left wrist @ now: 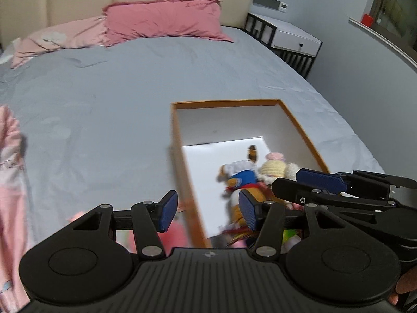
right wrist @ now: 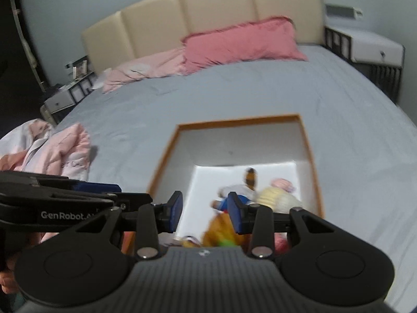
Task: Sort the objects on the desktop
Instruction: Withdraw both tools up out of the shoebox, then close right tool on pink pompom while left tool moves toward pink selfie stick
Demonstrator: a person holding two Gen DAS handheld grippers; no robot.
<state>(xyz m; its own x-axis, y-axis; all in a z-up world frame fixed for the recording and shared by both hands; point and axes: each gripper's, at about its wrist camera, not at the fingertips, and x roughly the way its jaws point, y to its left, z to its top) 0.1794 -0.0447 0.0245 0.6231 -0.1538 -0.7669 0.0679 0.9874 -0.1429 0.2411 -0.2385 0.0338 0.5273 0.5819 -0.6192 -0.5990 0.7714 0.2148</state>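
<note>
On the far left of the bed (left wrist: 117,91), we see a crumpled pink garment (right wrist: 60,151) lying on the grey sheet, with two pink pillows (left wrist: 166,23) against the cream padded headboard (right wrist: 208,7) behind it. Moving right, our left gripper (left wrist: 207,212) hangs above the near left wall of the box, its blue-padded fingers (left wrist: 168,212) spread wide with nothing between them but the box edge below. The orange-rimmed box (left wrist: 226,101) sits open on the sheet, its inside white, and we count several soft toys piled toward its near end: a plush figure in a blue and white top with an orange body (left wrist: 242,180), touching a pale yellow knitted doll with a pink cap (left wrist: 273,167) on its right, and more bright, blurred toys at the box's nearest edge that we cannot tell apart. The far half of the box floor is bare white. Further right, our right gripper (right wrist: 206,211) is poised over the same box, its jaws parted to a middling width and holding nothing; from its own camera the plush figure (right wrist: 234,200) shows beyond its right finger. On the far right, beside the bed, stands a white-topped nightstand with a dark frame (left wrist: 292,34).
</note>
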